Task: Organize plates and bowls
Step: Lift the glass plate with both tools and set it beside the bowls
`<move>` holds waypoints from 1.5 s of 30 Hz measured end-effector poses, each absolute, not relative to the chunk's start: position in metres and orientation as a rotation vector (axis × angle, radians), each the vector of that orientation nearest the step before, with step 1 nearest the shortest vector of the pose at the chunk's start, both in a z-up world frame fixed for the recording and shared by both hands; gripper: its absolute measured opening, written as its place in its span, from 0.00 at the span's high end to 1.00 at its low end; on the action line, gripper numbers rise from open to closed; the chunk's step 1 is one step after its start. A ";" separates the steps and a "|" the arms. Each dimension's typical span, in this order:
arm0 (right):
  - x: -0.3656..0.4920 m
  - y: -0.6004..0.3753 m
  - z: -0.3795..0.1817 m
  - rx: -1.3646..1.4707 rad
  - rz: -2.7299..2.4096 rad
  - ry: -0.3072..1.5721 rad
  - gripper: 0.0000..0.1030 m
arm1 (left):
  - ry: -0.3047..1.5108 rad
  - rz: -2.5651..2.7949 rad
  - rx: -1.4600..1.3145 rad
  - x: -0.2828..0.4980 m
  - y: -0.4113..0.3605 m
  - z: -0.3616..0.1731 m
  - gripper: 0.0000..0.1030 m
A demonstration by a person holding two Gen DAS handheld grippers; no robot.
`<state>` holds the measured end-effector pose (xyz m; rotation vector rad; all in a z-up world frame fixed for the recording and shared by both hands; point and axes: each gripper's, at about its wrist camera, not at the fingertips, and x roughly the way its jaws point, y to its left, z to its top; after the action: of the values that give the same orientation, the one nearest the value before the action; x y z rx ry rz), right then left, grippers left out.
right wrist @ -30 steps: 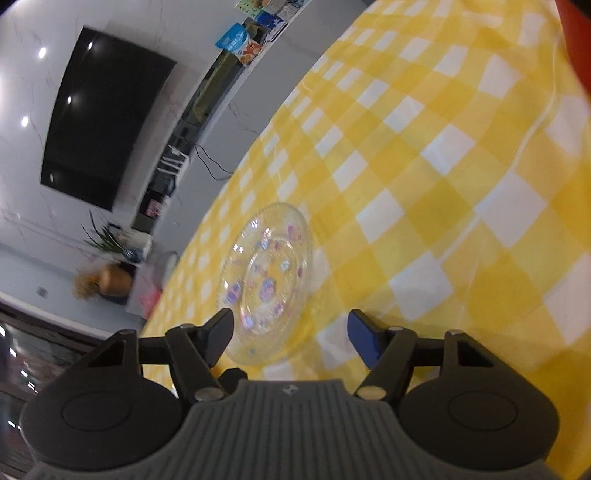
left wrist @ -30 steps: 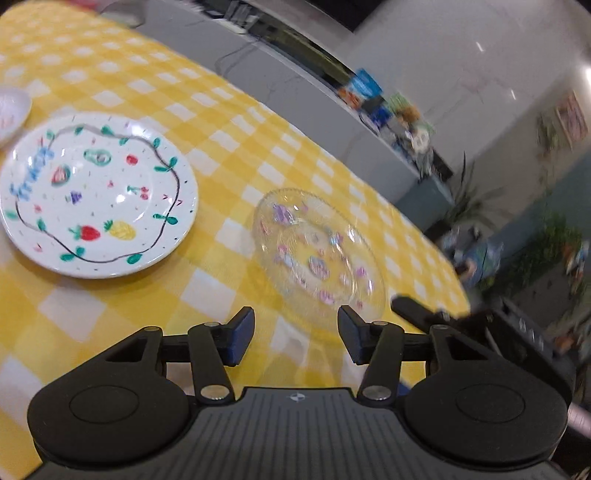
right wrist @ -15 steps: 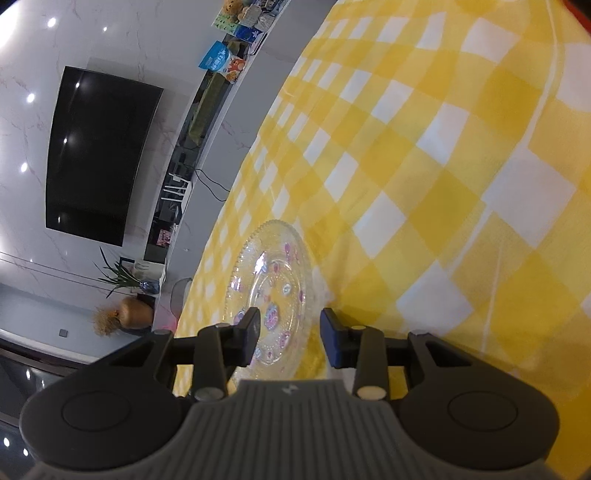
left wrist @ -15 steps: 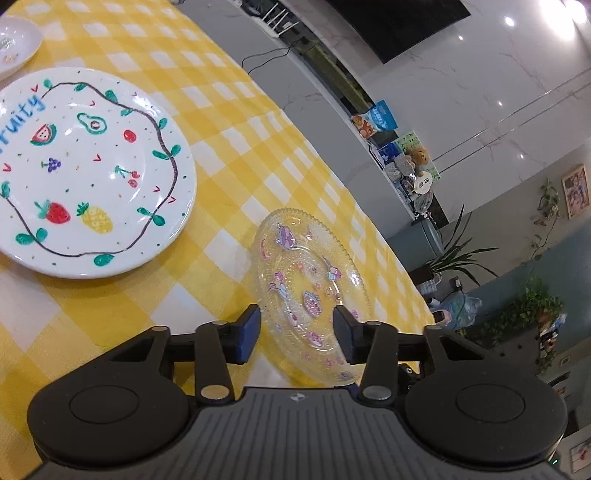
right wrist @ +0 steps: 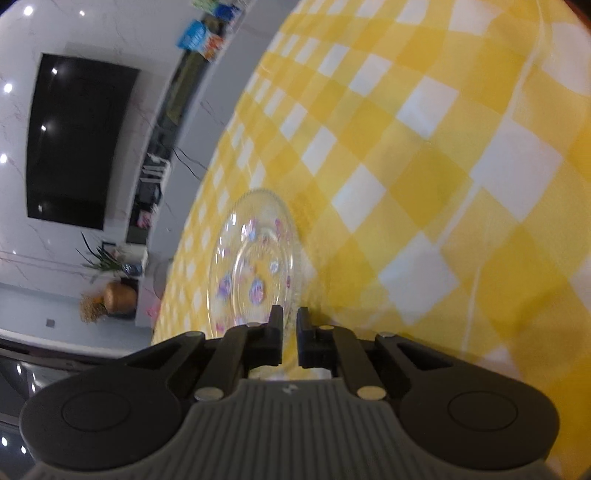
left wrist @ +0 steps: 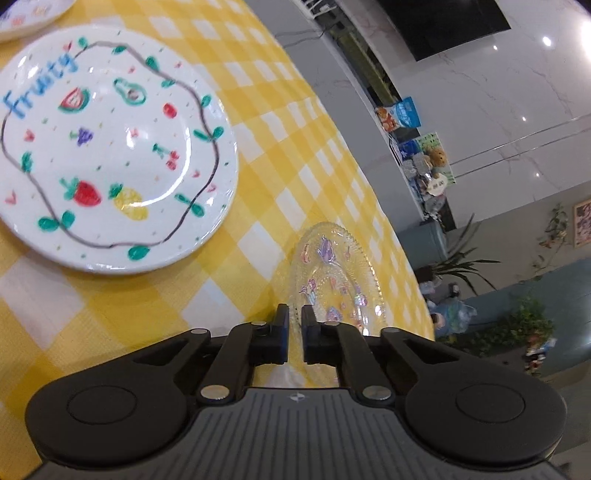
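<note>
The glass plate (left wrist: 334, 280) lies near the desk (left wrist: 295, 155) edge, beside the fruit plate (left wrist: 107, 147). The left gripper (left wrist: 294, 321) and the right gripper (right wrist: 289, 318) have both just been closing, and each is now clamped on the glass plate's rim. To lift it well, I would raise both sides together and keep it level, since glass held by thin rims may slip. Only the left view shows the fruit plate and another dish (left wrist: 26, 18) at the far corner; the right view shows bare cloth.
</note>
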<state>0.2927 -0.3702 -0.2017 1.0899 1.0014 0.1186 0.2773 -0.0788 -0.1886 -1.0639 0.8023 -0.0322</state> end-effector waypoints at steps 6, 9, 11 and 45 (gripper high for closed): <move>0.264 -0.366 -0.188 1.030 0.077 1.090 0.96 | 0.883 -0.034 -0.932 0.247 -0.085 -0.171 0.93; 0.243 -0.365 -0.183 1.026 0.051 1.136 0.96 | 0.924 -0.034 -0.902 0.224 -0.085 -0.165 0.92; 0.228 -0.363 -0.178 1.009 0.045 1.157 0.96 | 0.946 -0.045 -0.876 0.210 -0.084 -0.161 0.91; 0.118 -0.288 -0.165 0.873 0.220 1.214 0.92 | 0.991 -0.042 -0.501 0.093 -0.047 -0.116 0.81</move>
<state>0.1184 -0.2876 -0.1645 0.8730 1.2141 0.2203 0.0934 -0.0470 -0.1155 -0.5008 0.9912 -0.0421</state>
